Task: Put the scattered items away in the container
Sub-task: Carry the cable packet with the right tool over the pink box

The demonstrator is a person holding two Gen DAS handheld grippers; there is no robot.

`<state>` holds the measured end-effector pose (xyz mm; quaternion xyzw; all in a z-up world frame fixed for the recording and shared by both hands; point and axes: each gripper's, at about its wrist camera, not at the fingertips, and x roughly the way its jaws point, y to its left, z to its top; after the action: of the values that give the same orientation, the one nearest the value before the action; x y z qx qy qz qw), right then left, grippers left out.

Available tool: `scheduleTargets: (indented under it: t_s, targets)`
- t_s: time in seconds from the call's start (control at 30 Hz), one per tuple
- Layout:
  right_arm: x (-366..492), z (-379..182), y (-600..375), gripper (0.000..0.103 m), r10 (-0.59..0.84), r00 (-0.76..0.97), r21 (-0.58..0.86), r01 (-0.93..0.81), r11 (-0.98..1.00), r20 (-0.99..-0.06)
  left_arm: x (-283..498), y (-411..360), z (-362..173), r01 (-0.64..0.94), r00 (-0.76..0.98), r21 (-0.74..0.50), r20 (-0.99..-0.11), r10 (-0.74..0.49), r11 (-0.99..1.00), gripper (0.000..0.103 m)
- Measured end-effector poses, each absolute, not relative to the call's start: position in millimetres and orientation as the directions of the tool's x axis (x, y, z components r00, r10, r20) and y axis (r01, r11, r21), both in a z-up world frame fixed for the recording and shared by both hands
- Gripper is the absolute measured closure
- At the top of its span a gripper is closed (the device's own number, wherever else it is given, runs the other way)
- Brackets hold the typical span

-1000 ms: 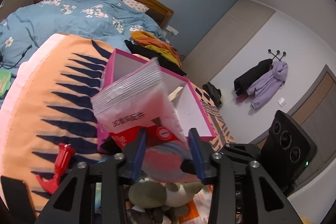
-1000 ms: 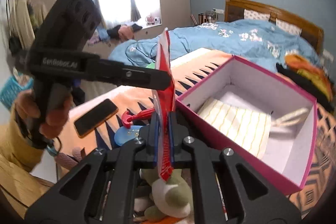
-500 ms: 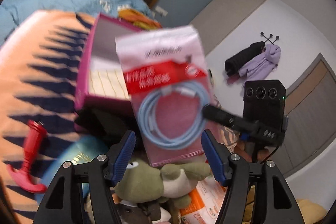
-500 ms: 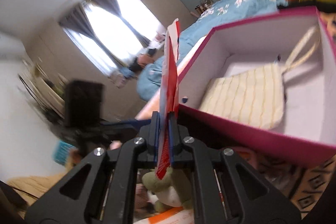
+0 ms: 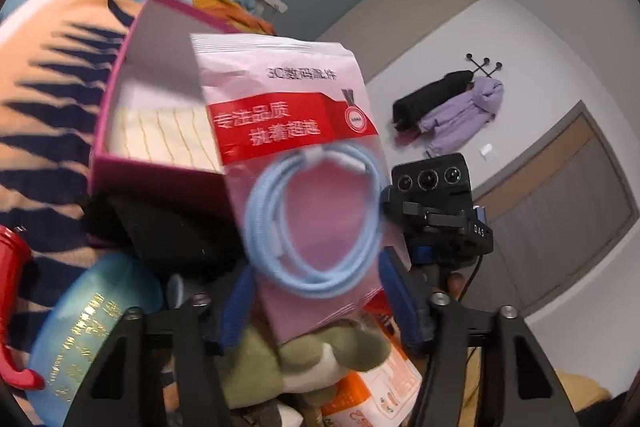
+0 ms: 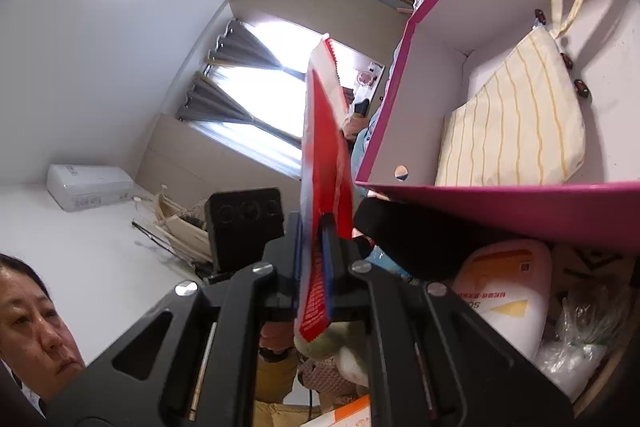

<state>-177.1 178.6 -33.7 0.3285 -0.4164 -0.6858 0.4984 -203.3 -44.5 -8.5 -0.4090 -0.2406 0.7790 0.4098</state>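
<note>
Between the right tongs point(image 6: 316, 291), pinched flat at its lower edge, stands a thin plastic packet point(image 6: 324, 155) printed red and white; the same packet point(image 5: 296, 163) shows face-on ahead of the left tongs point(image 5: 316, 303), with a coiled pale-blue cable point(image 5: 316, 223) sealed inside. The left tongs are partly apart and closing, their blue pads on either side of the packet's bottom corner, though blur hides whether they touch it. Just beyond the packet and to the right of the right tongs lies the pink box point(image 6: 520, 203), open, with a cream striped cloth bag point(image 6: 516, 127) already on its floor. The packet looks light and floppy, its film slick, so it will likely sag or twist if gripped at one corner only; the firmest hold is probably on the flat sealed edge or across the cable coil, where the bulk gives the pads something to bite. Below both tongs a green stuffed toy point(image 5: 304, 359), an orange-and-white pouch point(image 6: 500, 291) and a blue round lid point(image 5: 92, 327) remain outside the box on the orange patterned bench cover point(image 5: 52, 75).
</note>
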Motion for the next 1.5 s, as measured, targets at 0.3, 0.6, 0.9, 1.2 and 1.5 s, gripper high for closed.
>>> scheduleTargets:
  t_s: [0.3, 0.6, 0.9, 1.2, 1.5]
  targets:
    - [-162.8, -27.2, 198.9, 0.087, -0.951, -0.304, 0.892, 0.415, -0.181, -0.051, -191.7, -45.2, 17.1, -0.506, -0.288, -0.737, -0.345, 0.893, -0.448, 0.084]
    - [-148.4, -5.5, 206.6, 0.085, -0.919, -0.372, 0.832, 0.462, -0.307, -0.133, -203.8, -25.9, 29.1, -0.498, -0.3, -0.71, -0.398, 0.867, -0.499, 0.085]
    - [-164.0, 16.2, 228.3, 0.086, -0.864, -0.459, 0.781, 0.453, -0.429, -0.209, -244.2, 7.0, 48.0, -0.476, -0.279, -0.686, -0.476, 0.834, -0.551, 0.085]
    - [-202.4, 16.5, 254.2, 0.086, -0.817, -0.502, 0.771, 0.386, -0.507, -0.286, -298.4, 34.3, 37.6, -0.422, -0.252, -0.687, -0.538, 0.805, -0.591, 0.083]
    - [-225.7, 0.6, 267.8, 0.086, -0.775, -0.515, 0.762, 0.312, -0.567, -0.366, -325.6, 50.8, 8.1, -0.352, -0.214, -0.71, -0.573, 0.791, -0.609, 0.082]
